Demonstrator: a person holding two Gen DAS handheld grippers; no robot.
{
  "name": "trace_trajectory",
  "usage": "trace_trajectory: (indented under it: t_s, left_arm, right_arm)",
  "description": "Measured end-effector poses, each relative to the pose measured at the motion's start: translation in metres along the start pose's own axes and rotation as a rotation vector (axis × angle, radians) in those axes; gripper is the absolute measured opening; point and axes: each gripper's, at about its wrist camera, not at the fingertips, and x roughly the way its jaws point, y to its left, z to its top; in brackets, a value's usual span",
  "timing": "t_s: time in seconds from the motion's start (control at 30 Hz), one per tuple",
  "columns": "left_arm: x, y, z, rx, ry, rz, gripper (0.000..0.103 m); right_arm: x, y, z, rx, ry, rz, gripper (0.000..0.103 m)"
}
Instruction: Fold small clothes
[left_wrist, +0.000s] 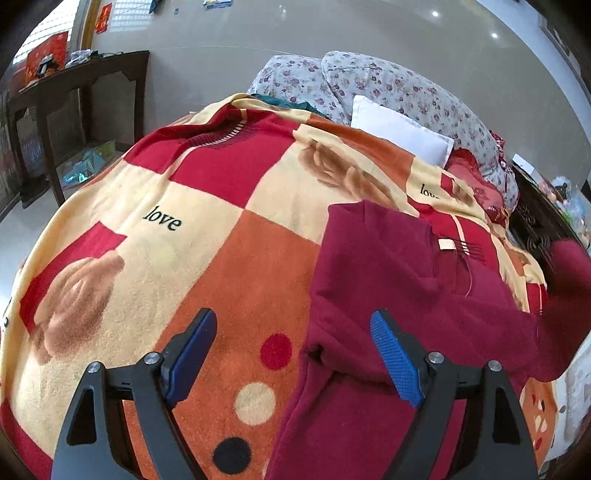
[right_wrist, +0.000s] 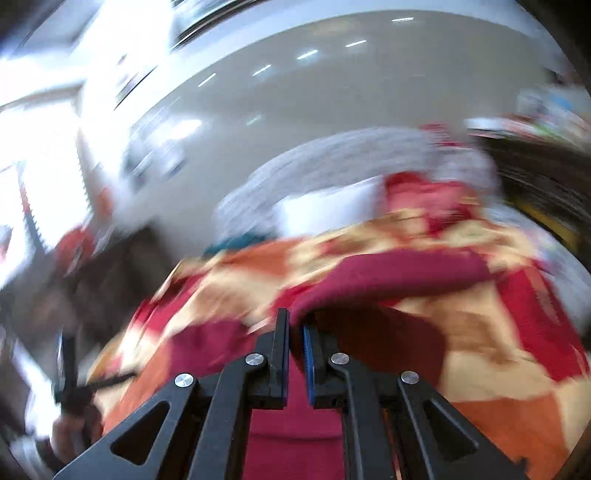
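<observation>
A dark red sweater (left_wrist: 399, 280) lies on a checked red, orange and cream blanket (left_wrist: 207, 206), on the right of the left wrist view, collar toward the pillows. My left gripper (left_wrist: 293, 325) is open and empty, hovering over the sweater's left edge, one blue pad on each side of that edge. In the blurred right wrist view, my right gripper (right_wrist: 295, 325) is shut on a fold of the dark red sweater (right_wrist: 391, 273) and holds it lifted above the blanket (right_wrist: 480, 332).
A floral quilt (left_wrist: 388, 85) and a white pillow (left_wrist: 402, 129) lie at the bed's head. A dark wooden table (left_wrist: 74, 88) stands to the left of the bed. Dark furniture (left_wrist: 539, 218) with clutter stands to the right.
</observation>
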Motion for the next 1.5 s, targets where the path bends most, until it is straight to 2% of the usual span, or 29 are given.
trace_trajectory:
  t_s: [0.03, 0.1, 0.17, 0.23, 0.3, 0.37, 0.43, 0.5, 0.63, 0.73, 0.77, 0.8, 0.83, 0.87, 0.9, 0.93, 0.97, 1.0, 1.07, 1.17, 1.27, 1.4, 1.43, 1.47, 1.5]
  left_arm:
    - [0.001, 0.001, 0.0, -0.007, 0.003, -0.005, 0.085]
    - [0.004, 0.001, -0.002, -0.022, 0.018, -0.021, 0.085]
    - [0.006, 0.0, -0.003, -0.02, 0.028, -0.033, 0.085]
    - [0.009, -0.006, -0.005, 0.008, 0.043, -0.046, 0.085]
    - [0.011, -0.01, -0.007, 0.037, 0.044, -0.052, 0.085]
    - [0.015, -0.015, -0.009, 0.057, 0.045, -0.056, 0.085]
    - [0.02, -0.02, -0.009, 0.068, 0.053, -0.067, 0.085]
    - [0.025, -0.027, -0.009, 0.088, 0.058, -0.076, 0.085]
    - [0.04, -0.044, -0.004, 0.166, 0.006, 0.0, 0.085]
    - [0.05, -0.055, 0.0, 0.21, 0.004, 0.005, 0.085]
    - [0.054, -0.06, 0.001, 0.226, 0.003, 0.0, 0.081]
    - [0.057, -0.067, 0.002, 0.242, 0.004, -0.012, 0.072]
    - [0.061, -0.075, 0.002, 0.261, 0.016, -0.012, 0.03]
    - [0.064, -0.079, 0.003, 0.273, 0.033, -0.001, 0.005]
    - [0.063, -0.086, 0.003, 0.291, 0.047, 0.018, 0.003]
    - [0.056, -0.091, 0.004, 0.302, 0.028, 0.0, 0.002]
    - [0.039, -0.096, 0.006, 0.328, -0.026, -0.04, 0.002]
    - [0.026, -0.099, 0.007, 0.353, -0.072, -0.046, 0.002]
    - [-0.003, -0.101, 0.014, 0.385, -0.157, -0.034, 0.0]
    - [-0.023, -0.087, 0.029, 0.359, -0.206, -0.023, 0.0]
    - [-0.019, -0.066, 0.041, 0.314, -0.186, 0.021, 0.0]
    - [0.007, -0.047, 0.031, 0.27, -0.031, -0.048, 0.0]
    - [0.013, -0.044, 0.027, 0.26, -0.003, -0.062, 0.006]
    - [0.019, -0.043, 0.021, 0.251, 0.028, -0.079, 0.023]
    - [0.023, -0.042, 0.017, 0.245, 0.052, -0.095, 0.036]
  right_arm:
    - [0.017, 0.016, -0.007, -0.026, 0.031, 0.03, 0.008]
    - [0.074, 0.054, -0.037, -0.097, 0.149, 0.057, 0.009]
    - [0.116, 0.067, -0.064, -0.104, 0.293, 0.074, 0.011]
    - [0.138, 0.064, -0.089, -0.056, 0.414, 0.097, 0.015]
    - [0.127, 0.053, -0.095, -0.009, 0.4, 0.107, 0.015]
    - [0.11, 0.042, -0.092, 0.015, 0.369, 0.09, 0.025]
    - [0.09, 0.03, -0.085, 0.036, 0.325, 0.081, 0.058]
    - [0.066, 0.02, -0.079, 0.044, 0.264, 0.053, 0.072]
    - [0.033, -0.004, -0.073, 0.072, 0.212, 0.01, 0.074]
    - [0.019, -0.022, -0.072, 0.106, 0.196, -0.022, 0.074]
    - [0.015, -0.03, -0.074, 0.125, 0.193, -0.034, 0.074]
    - [0.013, -0.037, -0.077, 0.149, 0.194, -0.04, 0.074]
    - [0.011, -0.042, -0.078, 0.164, 0.196, -0.045, 0.074]
    - [0.01, -0.049, -0.08, 0.186, 0.2, -0.054, 0.074]
    - [0.007, -0.053, -0.081, 0.199, 0.198, -0.059, 0.074]
    - [0.003, -0.057, -0.081, 0.212, 0.19, -0.062, 0.074]
    - [0.001, -0.06, -0.08, 0.223, 0.181, -0.065, 0.074]
    - [-0.001, -0.062, -0.079, 0.226, 0.177, -0.069, 0.074]
    - [-0.002, -0.063, -0.075, 0.215, 0.167, -0.083, 0.074]
    - [0.003, -0.062, -0.068, 0.209, 0.154, -0.093, 0.074]
    - [0.009, -0.06, -0.063, 0.217, 0.144, -0.076, 0.074]
    - [0.021, -0.052, -0.066, 0.195, 0.173, -0.079, 0.074]
    - [0.022, -0.051, -0.067, 0.194, 0.18, -0.072, 0.074]
    - [0.023, -0.05, -0.069, 0.192, 0.187, -0.067, 0.074]
    - [0.024, -0.049, -0.071, 0.19, 0.189, -0.066, 0.074]
